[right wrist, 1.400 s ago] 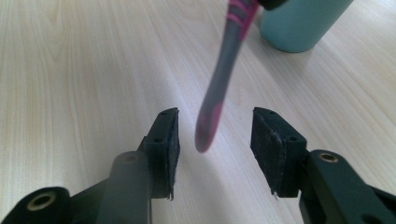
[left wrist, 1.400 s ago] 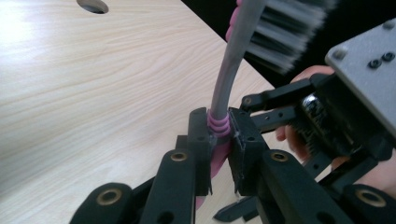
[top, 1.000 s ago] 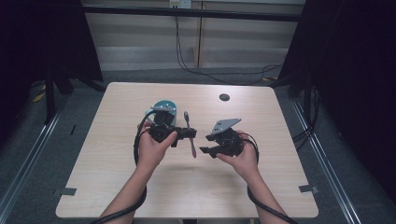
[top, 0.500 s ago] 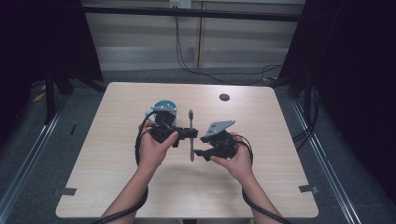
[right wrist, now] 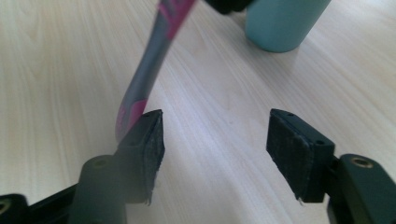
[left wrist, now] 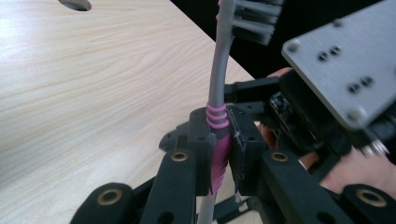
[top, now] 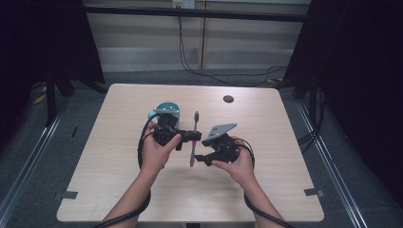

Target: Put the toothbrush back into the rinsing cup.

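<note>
On the pale wooden worktop (top: 119,180) a teal cup (top: 167,109) stands just behind the left gripper (top: 189,137), whose jaws are clamped on the pink grip of a grey toothbrush (top: 193,137), bristle head pointing away from the person. Just right of the toothbrush's lower handle, the right gripper (top: 205,151) has just been opening; its jaws stand apart with nothing between them, the handle outside one pad.

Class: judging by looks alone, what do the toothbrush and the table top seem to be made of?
Toothbrush: probably smooth grey plastic with pink rubbery ribbed grip; bristles look like stiff synthetic fibre. Table top: pale wood grain lines, matte; possibly laminate rather than solid wood.
</note>
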Motion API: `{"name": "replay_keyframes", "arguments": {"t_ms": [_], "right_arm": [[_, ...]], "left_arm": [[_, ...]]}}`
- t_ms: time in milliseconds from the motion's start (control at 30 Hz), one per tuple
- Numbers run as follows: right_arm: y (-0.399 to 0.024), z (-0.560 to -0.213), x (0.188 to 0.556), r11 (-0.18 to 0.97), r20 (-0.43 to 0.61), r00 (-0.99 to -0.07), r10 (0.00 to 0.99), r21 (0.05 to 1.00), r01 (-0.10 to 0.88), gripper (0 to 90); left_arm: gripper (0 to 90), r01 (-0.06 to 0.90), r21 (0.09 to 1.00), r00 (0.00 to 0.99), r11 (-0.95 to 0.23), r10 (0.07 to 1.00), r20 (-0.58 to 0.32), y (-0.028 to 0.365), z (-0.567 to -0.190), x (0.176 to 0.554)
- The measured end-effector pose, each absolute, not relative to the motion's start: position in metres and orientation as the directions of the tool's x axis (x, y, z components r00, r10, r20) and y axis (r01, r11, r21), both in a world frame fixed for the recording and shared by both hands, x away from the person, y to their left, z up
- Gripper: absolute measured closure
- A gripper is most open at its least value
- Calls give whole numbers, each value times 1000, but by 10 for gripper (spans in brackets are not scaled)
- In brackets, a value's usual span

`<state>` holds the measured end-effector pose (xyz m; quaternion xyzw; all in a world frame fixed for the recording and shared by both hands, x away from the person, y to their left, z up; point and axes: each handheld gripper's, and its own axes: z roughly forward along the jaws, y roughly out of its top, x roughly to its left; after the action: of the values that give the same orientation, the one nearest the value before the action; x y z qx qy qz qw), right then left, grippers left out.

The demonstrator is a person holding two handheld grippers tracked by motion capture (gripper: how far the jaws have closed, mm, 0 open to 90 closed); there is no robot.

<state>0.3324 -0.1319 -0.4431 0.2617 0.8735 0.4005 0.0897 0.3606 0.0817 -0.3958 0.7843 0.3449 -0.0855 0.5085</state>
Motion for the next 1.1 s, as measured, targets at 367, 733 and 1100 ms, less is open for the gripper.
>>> {"name": "replay_keyframes", "arguments": {"t_ms": [367, 733, 1100], "right_arm": [[-166, -462, 333, 540, 70, -799, 597, 701, 465, 199], [-187, -483, 330, 529, 71, -760, 646, 676, 513, 151], [-193, -493, 330, 530, 80, -756, 649, 666, 525, 143]], "left_arm": [[805, 621, 745, 738, -244, 500, -453, 96, -393, 365], [804, 619, 747, 722, -244, 550, -419, 110, -392, 371], [804, 619, 749, 712, -237, 571, -408, 117, -389, 372]]}}
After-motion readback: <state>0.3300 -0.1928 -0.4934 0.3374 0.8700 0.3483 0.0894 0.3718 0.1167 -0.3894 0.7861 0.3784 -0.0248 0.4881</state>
